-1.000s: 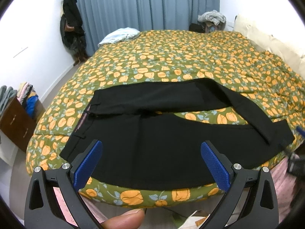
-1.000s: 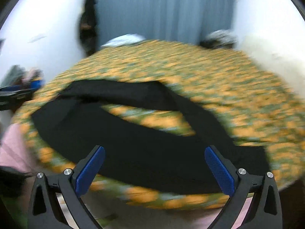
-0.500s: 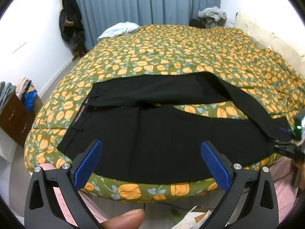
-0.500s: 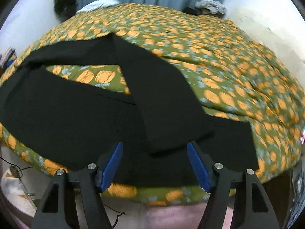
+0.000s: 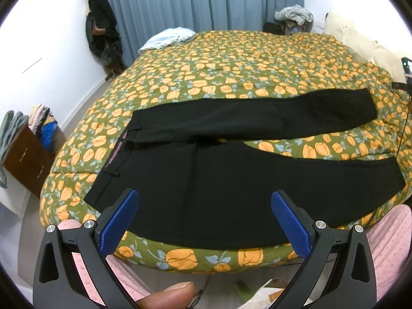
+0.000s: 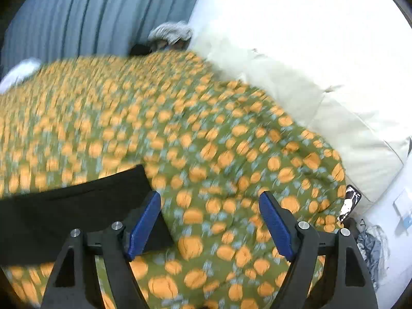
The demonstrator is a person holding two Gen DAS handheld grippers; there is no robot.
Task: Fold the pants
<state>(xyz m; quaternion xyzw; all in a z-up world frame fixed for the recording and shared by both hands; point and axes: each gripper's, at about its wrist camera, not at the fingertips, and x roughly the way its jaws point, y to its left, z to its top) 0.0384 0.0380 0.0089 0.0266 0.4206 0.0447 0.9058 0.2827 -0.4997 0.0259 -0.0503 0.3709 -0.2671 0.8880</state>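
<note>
Over on the left, the left gripper (image 5: 203,221) hangs at the near edge of the bed, jaws spread wide, nothing between them. Ahead of it the black fabric pants (image 5: 231,170) lie flat on the green quilt with orange flowers (image 5: 231,64), waistband to the left, both legs running right with a wedge of quilt showing between them. Further right, the right gripper (image 6: 209,228) hovers over the quilt, jaws released, one black leg end (image 6: 77,206) just under its left finger.

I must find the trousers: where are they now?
In the left wrist view, the black trousers lie spread on the flowered bedspread, at its near edge, waistband to the left.
</note>
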